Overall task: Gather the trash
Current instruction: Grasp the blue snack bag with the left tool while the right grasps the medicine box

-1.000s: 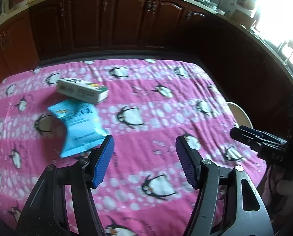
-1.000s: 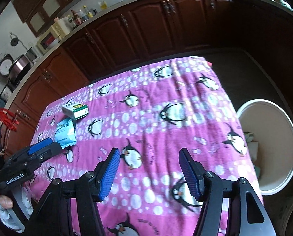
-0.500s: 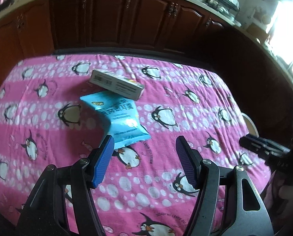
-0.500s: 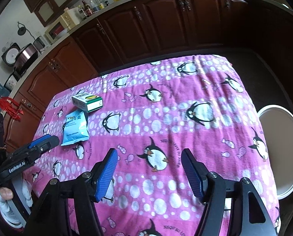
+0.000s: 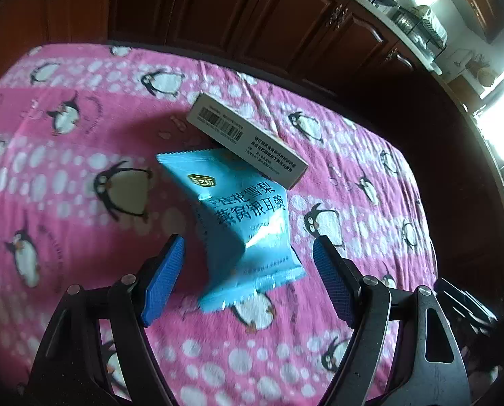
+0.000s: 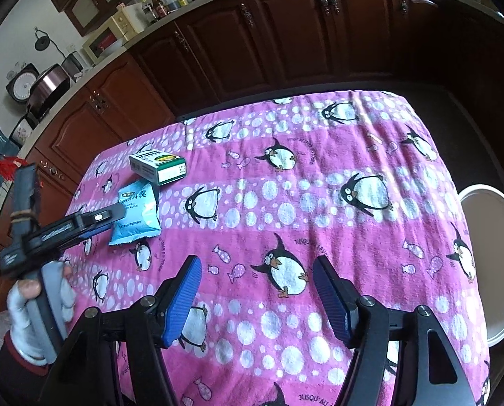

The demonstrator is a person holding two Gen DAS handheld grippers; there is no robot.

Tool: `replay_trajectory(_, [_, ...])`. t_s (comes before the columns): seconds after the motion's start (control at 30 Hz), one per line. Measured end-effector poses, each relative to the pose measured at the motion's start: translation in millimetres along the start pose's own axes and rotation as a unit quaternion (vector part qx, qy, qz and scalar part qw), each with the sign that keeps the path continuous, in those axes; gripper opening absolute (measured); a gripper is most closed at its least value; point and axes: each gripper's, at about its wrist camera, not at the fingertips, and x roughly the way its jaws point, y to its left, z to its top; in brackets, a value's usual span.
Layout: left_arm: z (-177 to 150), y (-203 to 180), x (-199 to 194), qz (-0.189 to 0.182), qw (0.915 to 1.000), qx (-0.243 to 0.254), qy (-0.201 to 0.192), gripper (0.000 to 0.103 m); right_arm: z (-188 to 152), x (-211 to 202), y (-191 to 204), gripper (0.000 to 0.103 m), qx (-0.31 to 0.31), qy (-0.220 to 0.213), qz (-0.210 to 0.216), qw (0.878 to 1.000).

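On the surface (image 5: 82,176), the snack packet (image 5: 241,223) lies between and just ahead of the left gripper's (image 5: 248,280) opening jaws, untouched by either. The carton (image 5: 245,138) lies beyond it, farther from the jaws, with its near edge over the packet's far end. Ahead of the right gripper's (image 6: 257,291) jaws is bare cloth; packet and carton lie far to their left, the bin (image 6: 488,264) beside the surface to their right.
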Motion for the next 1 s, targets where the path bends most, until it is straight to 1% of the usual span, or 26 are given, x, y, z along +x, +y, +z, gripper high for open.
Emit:
replay_trajectory(0.07, [2, 0, 8, 0.003, 0.9999, -0.006, 0.01, 0.077, 1, 2, 1, 0.066, -0.001, 0.001, 0.001, 1.0])
replay_trajectory(0.13, [3, 1, 15, -0.001, 0.9998, -0.013, 0.018, 0.077, 3, 5, 4, 0.066, -0.004, 0.004, 0.001, 1.0])
replay_trajectory(0.17, [3, 1, 17, 0.001, 0.9997, -0.014, 0.019, 0.073, 4, 7, 6, 0.066, -0.006, 0.006, 0.001, 1.0])
replay_trajectory(0.2, [3, 1, 17, 0.005, 0.9997, -0.013, 0.017, 0.056, 5, 10, 8, 0.066, -0.008, 0.008, 0.002, 1.0])
replay_trajectory(0.23, [3, 1, 17, 0.011, 0.9998, -0.01, 0.017, 0.049, 6, 12, 11, 0.066, -0.012, 0.01, 0.003, 1.0])
replay_trajectory(0.3, [3, 3, 15, 0.017, 0.9998, -0.004, 0.011, 0.04, 8, 17, 17, 0.066, -0.017, 0.008, 0.004, 1.0])
replay_trajectory(0.4, [2, 11, 5, 0.022, 0.9997, 0.001, 0.003, 0.032, 11, 26, 29, 0.066, -0.03, 0.013, 0.011, 0.999])
replay_trajectory(0.57, [-2, 37, -23, 0.033, 0.9992, -0.012, -0.02, 0.027, 23, 46, 55, 0.066, -0.058, 0.02, 0.033, 0.998])
replay_trajectory(0.77, [-7, 60, -41, 0.052, 0.9979, -0.02, -0.033, 0.026, 52, 83, 96, 0.066, -0.098, 0.033, 0.062, 0.993])
replay_trajectory(0.87, [-10, 68, -42, 0.052, 0.9976, -0.032, -0.034, 0.026, 66, 104, 120, 0.066, -0.134, 0.045, 0.062, 0.988])
replay_trajectory(1.0, [-8, 77, -44, 0.054, 0.9969, -0.045, -0.036, 0.026, 80, 132, 145, 0.066, -0.184, 0.049, 0.044, 0.981])
